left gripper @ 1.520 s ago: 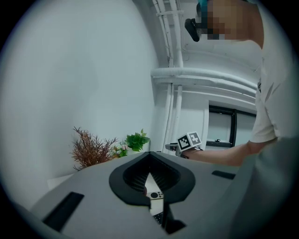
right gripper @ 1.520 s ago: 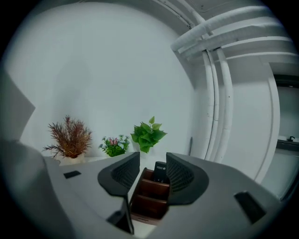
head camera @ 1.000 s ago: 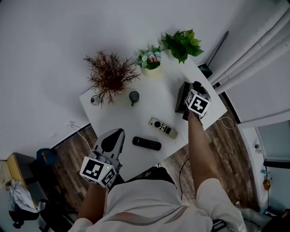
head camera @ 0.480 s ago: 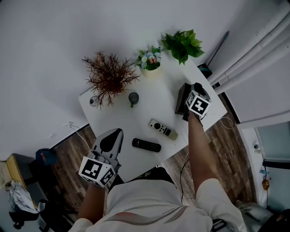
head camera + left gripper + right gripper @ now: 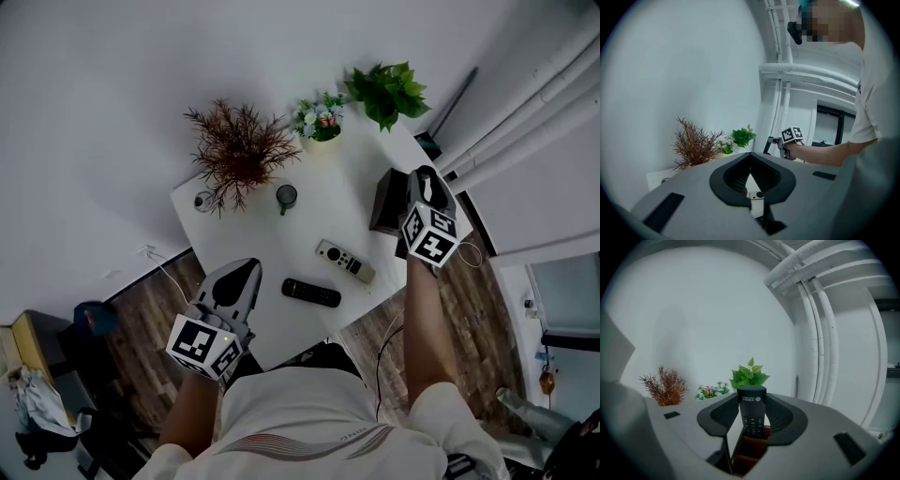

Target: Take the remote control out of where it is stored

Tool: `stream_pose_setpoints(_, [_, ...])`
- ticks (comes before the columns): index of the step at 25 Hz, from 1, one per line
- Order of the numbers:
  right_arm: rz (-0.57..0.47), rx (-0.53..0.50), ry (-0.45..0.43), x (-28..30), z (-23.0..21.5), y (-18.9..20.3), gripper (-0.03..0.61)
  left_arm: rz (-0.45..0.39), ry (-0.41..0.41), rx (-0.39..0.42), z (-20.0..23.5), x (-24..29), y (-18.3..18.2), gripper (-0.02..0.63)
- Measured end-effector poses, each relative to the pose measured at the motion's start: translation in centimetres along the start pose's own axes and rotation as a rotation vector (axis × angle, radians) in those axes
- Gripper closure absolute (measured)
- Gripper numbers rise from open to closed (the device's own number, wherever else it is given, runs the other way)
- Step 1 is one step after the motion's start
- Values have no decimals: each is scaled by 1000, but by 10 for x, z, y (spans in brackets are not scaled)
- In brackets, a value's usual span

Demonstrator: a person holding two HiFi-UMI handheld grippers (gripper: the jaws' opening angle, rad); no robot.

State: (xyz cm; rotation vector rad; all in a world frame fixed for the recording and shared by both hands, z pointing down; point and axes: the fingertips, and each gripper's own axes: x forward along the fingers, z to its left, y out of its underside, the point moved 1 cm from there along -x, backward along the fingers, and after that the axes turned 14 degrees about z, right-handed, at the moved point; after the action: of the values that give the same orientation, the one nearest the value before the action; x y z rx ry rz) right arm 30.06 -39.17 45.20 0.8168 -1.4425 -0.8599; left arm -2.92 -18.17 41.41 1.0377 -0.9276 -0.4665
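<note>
A black remote control (image 5: 752, 411) stands upright between the pads of my right gripper (image 5: 752, 399), which is shut on it. Its lower end is still just inside the dark brown holder box (image 5: 750, 448). In the head view the right gripper (image 5: 427, 183) is over that box (image 5: 387, 202) at the right edge of the white table (image 5: 244, 234); the held remote is hidden there. My left gripper (image 5: 246, 272) hovers at the table's near left edge, shut and empty, its tips meeting (image 5: 750, 157).
A light-coloured remote (image 5: 344, 262) and a black remote (image 5: 311, 293) lie flat near the table's front. A dark mug (image 5: 286, 196), a dry reddish plant (image 5: 239, 150), a small flower pot (image 5: 319, 122) and a green plant (image 5: 389, 92) stand at the back. Pipes run along the right wall.
My right gripper closed on the remote in the holder and has drawn back and up with it. The left gripper shifted slightly right.
</note>
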Motion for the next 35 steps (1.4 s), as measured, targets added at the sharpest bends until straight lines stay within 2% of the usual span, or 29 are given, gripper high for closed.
stream_pose_setpoints(5, [-35, -94, -111, -54, 41, -3, 393, -14, 21, 5, 1, -12, 3, 609])
stream_pose_setpoints(10, [15, -183, -262, -102, 92, 19, 393, -29, 35, 13, 2, -32, 8, 609])
stream_pose_setpoints(14, [125, -343, -390, -141, 142, 55, 394, -39, 37, 14, 4, -49, 12, 609])
stream_pose_setpoints(19, [349, -586, -543, -180, 210, 127, 394, -51, 40, 7, 10, -69, 19, 609])
stream_pose_setpoints(23, [510, -796, -593, -197, 247, 189, 394, -64, 46, -7, 15, -83, 28, 609])
stream_pose_setpoints(27, [596, -990, -594, -201, 270, 233, 394, -74, 43, -17, 21, -93, 36, 609])
stream_pose_setpoints(31, [656, -1085, -621, -200, 288, 262, 394, -82, 28, -32, 31, -106, 42, 609])
stream_pose_setpoints(35, [718, -1121, -681, -194, 303, 287, 394, -74, 0, -31, 39, -115, 48, 609])
